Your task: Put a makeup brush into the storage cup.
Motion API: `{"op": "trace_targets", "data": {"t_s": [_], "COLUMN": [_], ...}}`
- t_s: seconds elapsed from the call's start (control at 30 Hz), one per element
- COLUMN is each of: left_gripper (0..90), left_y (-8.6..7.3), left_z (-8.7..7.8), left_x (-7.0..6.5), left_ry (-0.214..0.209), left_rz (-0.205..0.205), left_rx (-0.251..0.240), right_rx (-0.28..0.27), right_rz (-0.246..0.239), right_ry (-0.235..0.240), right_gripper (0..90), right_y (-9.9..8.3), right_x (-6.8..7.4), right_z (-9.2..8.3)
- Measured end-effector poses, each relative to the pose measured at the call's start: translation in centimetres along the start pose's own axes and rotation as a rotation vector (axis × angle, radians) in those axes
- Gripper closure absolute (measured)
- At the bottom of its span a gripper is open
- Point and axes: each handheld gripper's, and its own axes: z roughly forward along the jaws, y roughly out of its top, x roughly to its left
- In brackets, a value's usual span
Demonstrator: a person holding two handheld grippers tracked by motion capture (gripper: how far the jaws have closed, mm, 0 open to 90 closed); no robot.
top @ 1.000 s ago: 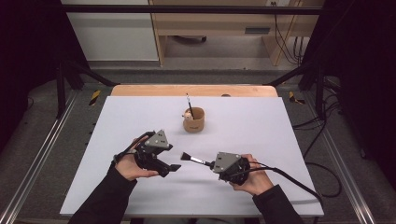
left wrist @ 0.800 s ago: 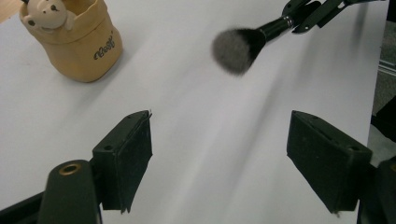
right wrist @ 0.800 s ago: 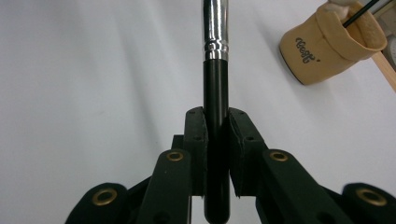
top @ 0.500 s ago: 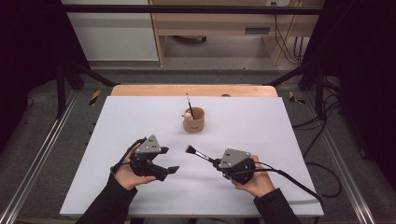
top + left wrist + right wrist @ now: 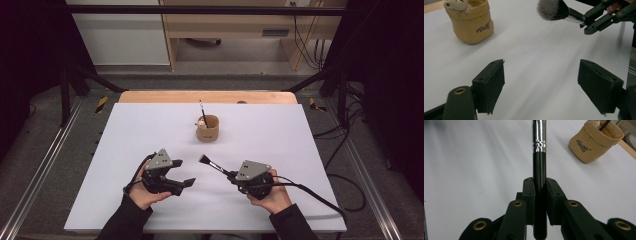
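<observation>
A makeup brush (image 5: 212, 164) with a black handle, silver ferrule and dark bristles sticks out up-left from my right gripper (image 5: 233, 177), whose jaws are shut on its handle (image 5: 539, 202). My left gripper (image 5: 186, 184) rests low over the white table (image 5: 300, 150) at the front left, jaws open with nothing between them (image 5: 541, 85). In the left gripper view the brush head (image 5: 551, 9) hangs at the upper right, held by the other gripper (image 5: 584, 22). A tan fabric cup (image 5: 208, 129) with a small bear on its rim stands mid-table; a thin brush (image 5: 202, 109) stands in it.
A wooden strip (image 5: 207, 97) runs along the table's far edge. Metal rails (image 5: 45, 165) flank the table, and cables (image 5: 345, 180) lie on the floor at the right. A wooden cabinet (image 5: 235, 30) stands beyond the table.
My left gripper has drawn away from the brush toward the left and sunk toward the table. The right gripper keeps the brush, now tilted more up-left.
</observation>
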Motion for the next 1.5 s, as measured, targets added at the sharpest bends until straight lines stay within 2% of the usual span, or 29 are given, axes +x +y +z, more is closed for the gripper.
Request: {"op": "trace_targets", "data": {"t_s": [0.27, 0.47, 0.63, 0.8, 1.5], "left_gripper": [20.6, 20.3, 20.2, 20.2, 20.7], "left_y": [-0.6, -0.7, -0.5, -0.3, 1.5], "left_z": [0.5, 0.8, 0.8, 1.1, 2.3], "left_x": [-0.3, -0.6, -0.6, -0.7, -1.5], "left_ry": [0.008, 0.008, -0.006, -0.011, -0.092], "left_rz": [-0.052, -0.069, -0.099, -0.107, -0.122], "left_rx": [-0.048, -0.079, -0.111, -0.132, -0.185], "right_rx": [-0.031, -0.048, -0.058, -0.067, -0.121], "right_rz": [0.043, 0.064, 0.079, 0.088, 0.106], "right_ry": [0.002, 0.006, 0.005, 0.012, 0.009], "right_gripper": [79.4, 79.3, 79.3, 79.2, 79.2], "right_y": [-0.2, -0.3, -0.3, -0.4, -0.1], "right_x": [0.0, 0.0, 0.0, -0.1, -0.2], "right_z": [-0.1, 0.0, 0.0, 0.0, -0.4]}}
